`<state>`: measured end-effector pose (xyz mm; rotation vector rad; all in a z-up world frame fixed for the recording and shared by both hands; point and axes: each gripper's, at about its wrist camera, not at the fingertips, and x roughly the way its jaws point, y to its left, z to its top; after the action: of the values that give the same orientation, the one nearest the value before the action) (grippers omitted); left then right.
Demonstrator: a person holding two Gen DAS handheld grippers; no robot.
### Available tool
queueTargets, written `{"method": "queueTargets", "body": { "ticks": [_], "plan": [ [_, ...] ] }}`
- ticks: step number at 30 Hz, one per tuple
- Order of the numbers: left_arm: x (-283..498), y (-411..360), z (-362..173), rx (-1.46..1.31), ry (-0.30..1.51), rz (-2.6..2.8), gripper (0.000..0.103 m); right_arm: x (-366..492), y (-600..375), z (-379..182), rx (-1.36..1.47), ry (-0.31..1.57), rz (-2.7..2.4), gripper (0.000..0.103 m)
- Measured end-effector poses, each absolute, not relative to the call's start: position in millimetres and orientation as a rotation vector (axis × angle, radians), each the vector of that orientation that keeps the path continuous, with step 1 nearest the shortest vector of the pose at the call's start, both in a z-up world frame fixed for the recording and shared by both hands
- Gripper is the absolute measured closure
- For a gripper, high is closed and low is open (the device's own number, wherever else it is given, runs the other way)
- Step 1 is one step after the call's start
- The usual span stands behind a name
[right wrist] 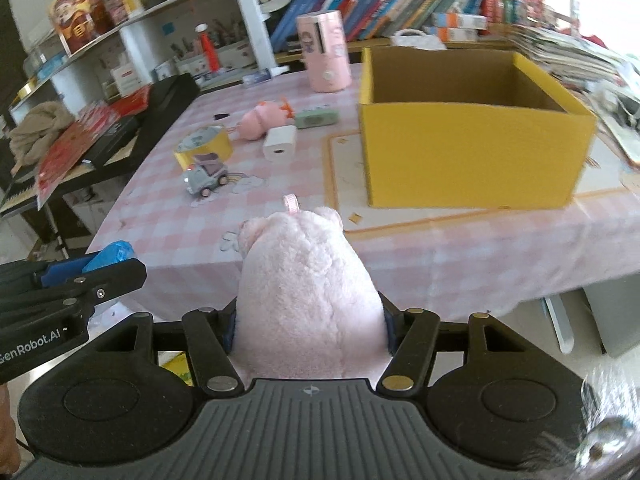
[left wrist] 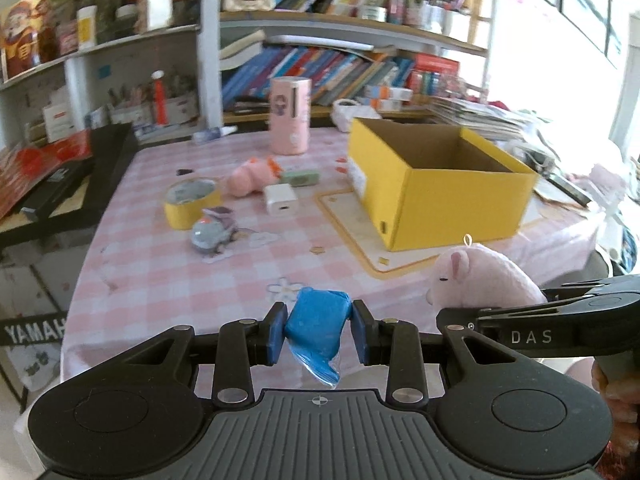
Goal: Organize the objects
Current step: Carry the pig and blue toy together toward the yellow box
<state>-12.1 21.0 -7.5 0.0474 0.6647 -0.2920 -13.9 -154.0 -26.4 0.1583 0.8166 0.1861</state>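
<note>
Grippers, 2. Left gripper (left wrist: pixel 319 334), bottom centre of left view: pads pinching 1 blue packet (left wrist: pixel 316 330), wrapper tail hanging below the pads. Right gripper (right wrist: pixel 310 330), bottom centre of right view: jaws pressed into the sides of 1 pale pink plush pig (right wrist: pixel 308 292), head toward the table, ribbon loop on top. Each gripper also visible side-on at the other view's edge: right one at lower right of left view, left one at lower left of right view.

Table (left wrist: pixel 160 264), 1, pink check cloth, mid-frame in both views.

Box (left wrist: pixel 436 184), 1, yellow, open-topped, right of centre, standing on an orange-bordered mat (left wrist: pixel 348 224); inside only partly visible, brown walls.

Loose on the cloth, left of the box:
- tape roll (left wrist: pixel 191 202), 1, yellow
- toy truck (left wrist: pixel 212 232), 1, grey, just in front of the roll
- white charger (left wrist: pixel 281 199), 1
- darker pink plush (left wrist: pixel 250 176), 1, behind the charger
- green oblong item (left wrist: pixel 300 178), 1, beside that plush
- pink canister (left wrist: pixel 291 116), 1, upright, far edge

Shelves (left wrist: pixel 320 20) crowded with books, top of frame; count not tellable.
</note>
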Motion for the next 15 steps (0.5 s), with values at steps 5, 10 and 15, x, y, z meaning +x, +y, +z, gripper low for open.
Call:
{"method": "queueTargets", "body": {
  "ticks": [5, 10, 15],
  "plan": [
    [-18.3, 2.6, -6.4, 0.086, 0.654, -0.355, 0.07, -32.5, -172.2, -25.5, 0.195, 0.801, 0.121, 0.044],
    [-21.6, -9.7, -1.4, 0.123, 0.628, -0.398, 0.07, -41.5, -188.0, -22.3, 0.24, 0.79, 0.068, 0.044],
    [-16.5, -19.5, 0.2, 0.138, 0.625, -0.426, 0.07, -47.1, -196.7, -20.8, 0.259, 0.776, 0.039, 0.043]
  ]
}}
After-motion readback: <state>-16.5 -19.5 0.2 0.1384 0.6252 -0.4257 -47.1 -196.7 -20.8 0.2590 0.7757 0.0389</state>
